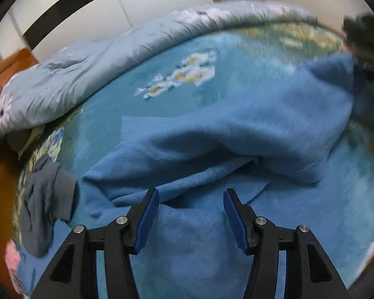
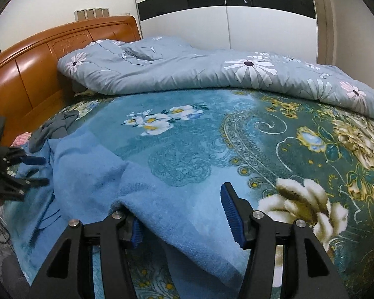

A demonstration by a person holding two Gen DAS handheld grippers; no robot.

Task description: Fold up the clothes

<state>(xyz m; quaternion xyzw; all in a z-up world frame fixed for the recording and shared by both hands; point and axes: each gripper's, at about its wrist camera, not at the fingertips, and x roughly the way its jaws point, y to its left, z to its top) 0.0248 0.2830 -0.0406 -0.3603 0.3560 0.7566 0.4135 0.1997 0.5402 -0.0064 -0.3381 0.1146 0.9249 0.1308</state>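
Bedroom, with a floral blanket (image 2: 261, 134) covering the bed and a quilt (image 2: 187, 69) bunched along its far side at 12 o'clock: a blue fleece garment (image 1: 224, 129) is lying rumpled across the near half of the bed, a grey garment (image 1: 45, 206) sitting just beside it at 9 o'clock in the left view. The left gripper (image 1: 191, 220) is hovering wide over a fold of fleece, gripping nothing. The right gripper (image 2: 183, 215) is standing wide too, fleece draping over its left finger and between the jaws. To fold well, each claw probably needs to close on a single edge layer, not a bunched ridge, then draw the cloth taut and flat before turning it over.
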